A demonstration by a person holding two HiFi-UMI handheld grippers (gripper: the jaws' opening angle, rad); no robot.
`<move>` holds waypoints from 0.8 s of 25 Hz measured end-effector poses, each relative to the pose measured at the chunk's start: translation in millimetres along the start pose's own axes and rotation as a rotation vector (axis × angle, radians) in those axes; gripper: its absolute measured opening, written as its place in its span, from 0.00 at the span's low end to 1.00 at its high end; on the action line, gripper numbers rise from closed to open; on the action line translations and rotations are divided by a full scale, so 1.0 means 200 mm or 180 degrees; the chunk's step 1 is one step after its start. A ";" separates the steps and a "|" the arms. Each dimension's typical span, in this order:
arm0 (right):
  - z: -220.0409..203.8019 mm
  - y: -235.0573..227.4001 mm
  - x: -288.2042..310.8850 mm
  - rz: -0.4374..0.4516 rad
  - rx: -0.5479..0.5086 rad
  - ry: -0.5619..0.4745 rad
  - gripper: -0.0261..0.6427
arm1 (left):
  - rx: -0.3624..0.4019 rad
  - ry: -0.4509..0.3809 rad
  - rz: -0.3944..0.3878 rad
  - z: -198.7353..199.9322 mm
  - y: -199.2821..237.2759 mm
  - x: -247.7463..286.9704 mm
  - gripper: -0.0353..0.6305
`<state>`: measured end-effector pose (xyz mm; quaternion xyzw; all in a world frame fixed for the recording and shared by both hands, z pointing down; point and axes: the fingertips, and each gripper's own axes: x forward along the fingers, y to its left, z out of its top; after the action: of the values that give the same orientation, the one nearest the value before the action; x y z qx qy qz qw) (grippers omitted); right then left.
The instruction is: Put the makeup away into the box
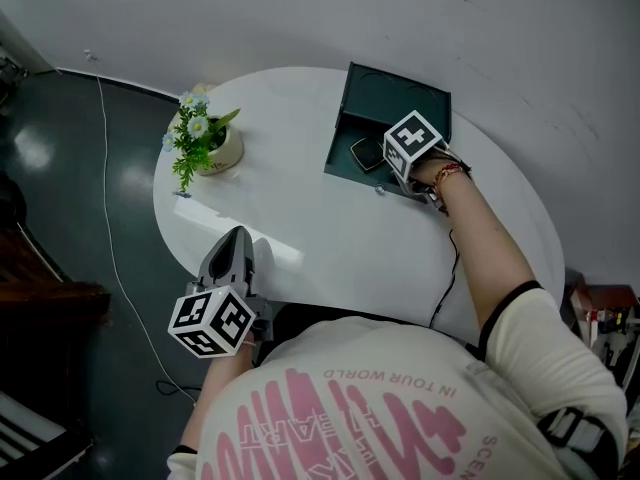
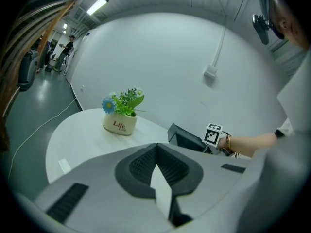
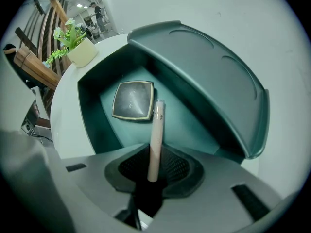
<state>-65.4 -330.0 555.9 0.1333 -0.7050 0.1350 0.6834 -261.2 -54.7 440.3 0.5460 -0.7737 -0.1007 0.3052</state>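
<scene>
The dark green box (image 1: 345, 133) stands open at the table's far right, its lid (image 3: 214, 76) tilted back. A square dark compact (image 3: 133, 99) with a gold edge lies on the box floor. My right gripper (image 3: 154, 168) points straight down over the box, shut on a slim beige makeup stick (image 3: 156, 135) whose far end hangs beside the compact. In the head view the marker cube (image 1: 413, 140) hides those jaws. My left gripper (image 1: 236, 236) rests at the table's near edge, far from the box, shut with nothing in it (image 2: 158, 171).
A small white pot of flowers (image 1: 205, 140) stands at the table's left, also visible in the left gripper view (image 2: 120, 118). The round white table (image 1: 300, 218) has a cable running off its near right edge (image 1: 447, 278). The wall is close behind the box.
</scene>
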 end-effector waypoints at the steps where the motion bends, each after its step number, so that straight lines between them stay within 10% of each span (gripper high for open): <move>1: 0.00 0.00 0.00 0.0000 0.0011 0.0007 0.16 | 0.0002 0.0012 -0.0015 0.00 -0.01 0.00 0.05; 20: 0.00 -0.01 -0.01 -0.0021 0.0199 -0.0093 0.17 | 0.0133 0.0113 -0.0154 -0.02 -0.07 0.03 0.05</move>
<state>-64.1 -331.1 553.8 0.1590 -0.7099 0.1527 0.6689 -249.6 -64.5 439.7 0.5724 -0.7567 -0.0822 0.3048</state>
